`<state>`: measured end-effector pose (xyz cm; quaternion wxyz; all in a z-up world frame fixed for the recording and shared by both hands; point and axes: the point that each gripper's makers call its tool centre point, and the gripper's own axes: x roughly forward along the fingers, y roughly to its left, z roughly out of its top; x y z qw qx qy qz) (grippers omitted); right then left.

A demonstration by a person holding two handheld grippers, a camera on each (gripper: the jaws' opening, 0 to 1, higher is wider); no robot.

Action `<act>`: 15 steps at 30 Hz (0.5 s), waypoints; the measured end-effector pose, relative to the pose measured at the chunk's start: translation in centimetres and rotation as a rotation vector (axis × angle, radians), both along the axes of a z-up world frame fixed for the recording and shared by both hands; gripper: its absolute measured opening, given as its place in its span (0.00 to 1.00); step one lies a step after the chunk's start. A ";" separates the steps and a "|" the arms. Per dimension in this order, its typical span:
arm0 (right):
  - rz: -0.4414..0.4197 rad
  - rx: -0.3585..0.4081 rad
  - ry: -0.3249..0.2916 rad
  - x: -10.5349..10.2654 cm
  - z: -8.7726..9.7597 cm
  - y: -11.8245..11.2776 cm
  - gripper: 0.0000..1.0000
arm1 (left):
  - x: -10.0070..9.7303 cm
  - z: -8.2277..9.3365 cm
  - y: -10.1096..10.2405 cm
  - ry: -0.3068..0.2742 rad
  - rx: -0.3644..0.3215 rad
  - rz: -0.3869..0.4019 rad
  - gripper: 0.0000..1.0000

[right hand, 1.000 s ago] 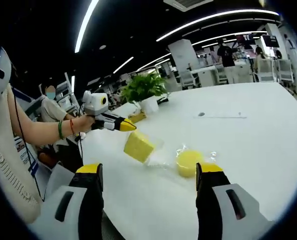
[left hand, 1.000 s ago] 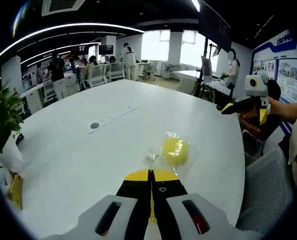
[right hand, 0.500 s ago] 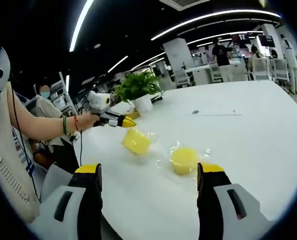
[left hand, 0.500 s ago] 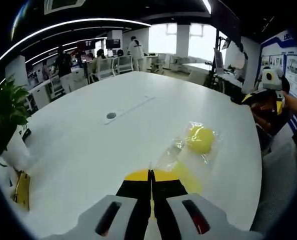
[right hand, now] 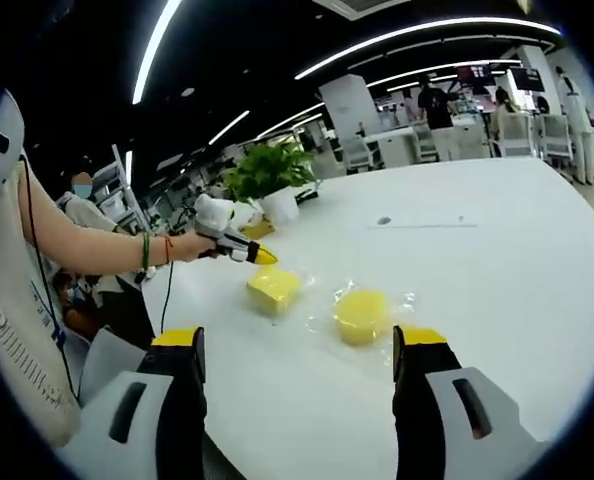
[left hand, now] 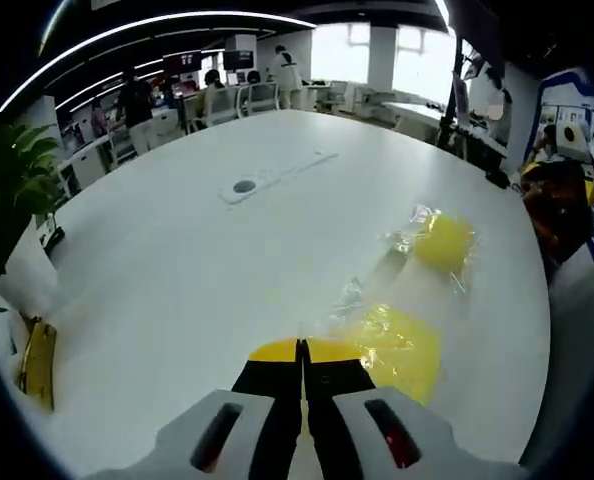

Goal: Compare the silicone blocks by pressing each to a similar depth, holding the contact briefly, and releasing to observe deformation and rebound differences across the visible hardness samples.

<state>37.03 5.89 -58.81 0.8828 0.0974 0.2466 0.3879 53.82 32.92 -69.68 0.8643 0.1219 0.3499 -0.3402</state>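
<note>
Hovering w/ jaws clenched, tips together, the left gripper [left hand: 301,362] sits right over the near yellow block [left hand: 395,345], which lies just right of the tips, lower centre-right of left gripper view; its bag wrap blurs the outline, long axis unclear. Round block [left hand: 441,240] is further off, upper right. On the white surface [right hand: 497,260] in right gripper view, left gripper [right hand: 262,257] noses just above the squarish block [right hand: 274,288]; contact can't be told. Right gripper [right hand: 297,365] is released, jaws wide, round block [right hand: 360,314] between them but apart. Left is nearer. Vs 1 s ago: left gripper has come down to the block.
</note>
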 end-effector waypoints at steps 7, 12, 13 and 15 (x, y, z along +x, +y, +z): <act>0.000 0.015 -0.043 0.0 0.7 -0.1 0.72 | -0.1 -2.0 1.2 0.018 0.046 0.027 0.00; 0.004 0.007 -0.061 0.1 0.9 -0.1 0.70 | 0.0 -1.9 1.2 0.005 0.031 0.033 0.00; 0.004 0.008 -0.060 0.1 1.0 -0.1 0.70 | 0.0 -1.9 1.2 0.007 0.022 0.044 0.00; 0.005 0.010 -0.061 0.1 1.1 0.0 0.70 | 0.0 -1.6 0.9 0.007 -0.032 0.062 0.00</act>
